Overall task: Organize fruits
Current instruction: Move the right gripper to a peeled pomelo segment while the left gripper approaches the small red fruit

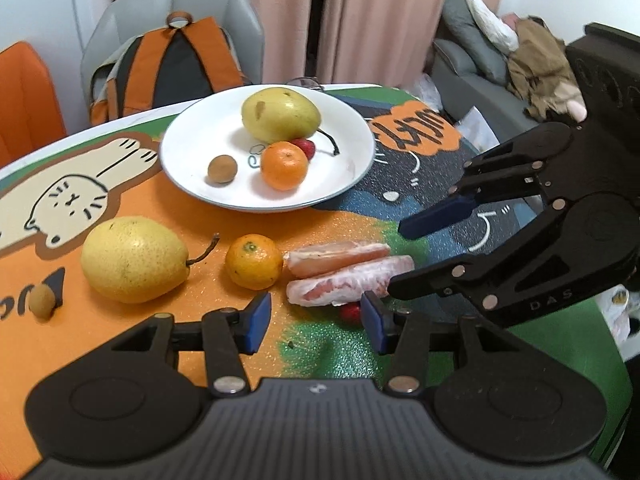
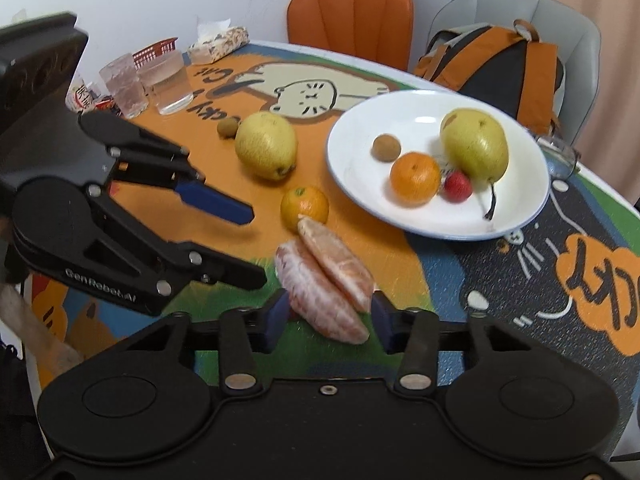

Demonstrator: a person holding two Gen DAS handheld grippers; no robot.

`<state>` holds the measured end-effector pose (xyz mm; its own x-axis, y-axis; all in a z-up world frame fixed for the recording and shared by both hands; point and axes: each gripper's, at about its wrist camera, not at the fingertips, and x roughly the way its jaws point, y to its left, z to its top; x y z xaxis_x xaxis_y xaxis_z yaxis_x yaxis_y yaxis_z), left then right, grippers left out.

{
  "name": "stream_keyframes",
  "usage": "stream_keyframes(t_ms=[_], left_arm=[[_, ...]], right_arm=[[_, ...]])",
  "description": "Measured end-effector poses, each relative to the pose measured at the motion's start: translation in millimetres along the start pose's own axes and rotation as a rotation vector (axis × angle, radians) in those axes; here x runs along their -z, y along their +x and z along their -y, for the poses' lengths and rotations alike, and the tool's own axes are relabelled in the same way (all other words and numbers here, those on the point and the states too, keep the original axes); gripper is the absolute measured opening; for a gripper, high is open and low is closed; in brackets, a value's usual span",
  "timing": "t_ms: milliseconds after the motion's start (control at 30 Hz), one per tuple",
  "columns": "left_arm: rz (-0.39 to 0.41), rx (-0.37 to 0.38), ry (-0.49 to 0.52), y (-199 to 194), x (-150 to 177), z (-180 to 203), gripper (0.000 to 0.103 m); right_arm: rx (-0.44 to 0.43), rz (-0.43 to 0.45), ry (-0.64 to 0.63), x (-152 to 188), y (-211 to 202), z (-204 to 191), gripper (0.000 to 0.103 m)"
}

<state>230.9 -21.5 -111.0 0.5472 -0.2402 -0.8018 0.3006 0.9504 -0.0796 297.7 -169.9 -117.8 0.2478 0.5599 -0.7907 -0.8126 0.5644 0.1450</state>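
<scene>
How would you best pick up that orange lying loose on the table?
Grip the orange across its round middle, coming from above. The pear lies apart on one side, but the pomelo wedges nearly touch the other, so put the tongs on its near and far sides.

1. Plate sat on the table, toward its far side. In it: pear at the back, mandarin in front of it, strawberry wedged between the two, longan left of the mandarin.
2. On the table nearer than the plate, seen from the left wrist, left to right: second longan, second pear, second mandarin, two pomelo segments lying side by side.
3. Another strawberry lay just in front of the segments, partly hidden.
4. Backpack sat on a chair behind the table.
5. Two glasses and a tissue pack stood at the far left edge in the right wrist view.
</scene>
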Motion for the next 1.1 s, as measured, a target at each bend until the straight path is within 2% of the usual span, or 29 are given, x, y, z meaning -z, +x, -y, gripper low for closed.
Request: stream_keyframes(t_ms=[133,600,1100], left_arm=[[0.004,0.003,0.018,0,-4,0,0.048],[-0.009,-0.001,-0.004,1,-4,-2,0.048],[-0.027,0.005,-0.021,3,2,0,0.048]], right_arm=[[0.006,-0.016,-0.022,5,3,-2,0.036],[0.014,-0.023,-0.115,3,13,-12,0.039],[-0.013,-0.013,-0.115,13,-1,-9,0.025]])
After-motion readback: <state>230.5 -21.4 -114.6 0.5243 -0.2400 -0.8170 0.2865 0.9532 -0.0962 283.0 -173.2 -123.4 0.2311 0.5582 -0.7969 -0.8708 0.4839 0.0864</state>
